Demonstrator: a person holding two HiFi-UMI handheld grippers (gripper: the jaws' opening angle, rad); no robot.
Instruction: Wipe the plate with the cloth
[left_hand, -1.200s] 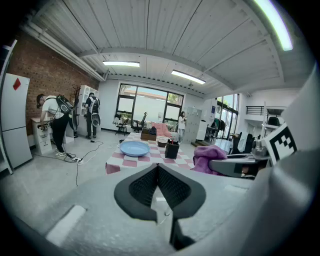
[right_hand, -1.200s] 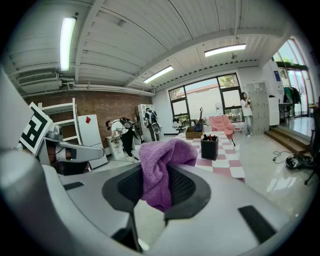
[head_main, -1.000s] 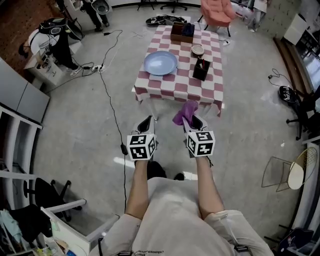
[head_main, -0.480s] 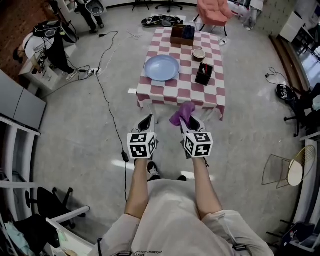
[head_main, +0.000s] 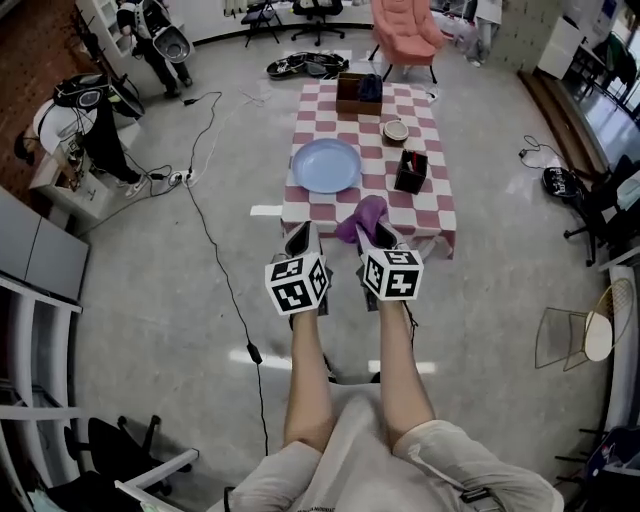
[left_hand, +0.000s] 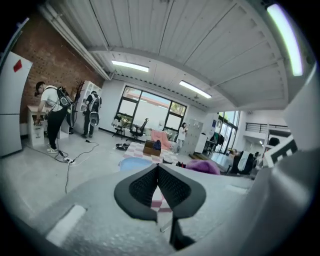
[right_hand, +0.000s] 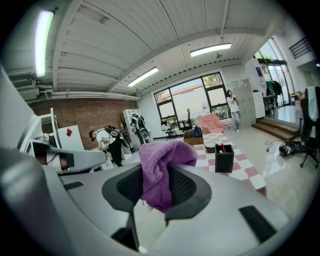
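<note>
Head view: one blue plate (head_main: 326, 165) lies on the checkered counter (head_main: 432, 215); one purple cloth (head_main: 362, 218) sits in the right gripper (head_main: 372, 232), beside the left gripper (head_main: 304, 233). Left gripper view: jaws pressed together, empty, plate well ahead. Right gripper view: jaws clamped on the cloth, bunched above them.

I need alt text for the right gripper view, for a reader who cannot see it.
The right tool is shut on a purple cloth that bunches up above its jaws. Beyond it stands a checkered table with a black holder on it.
</note>
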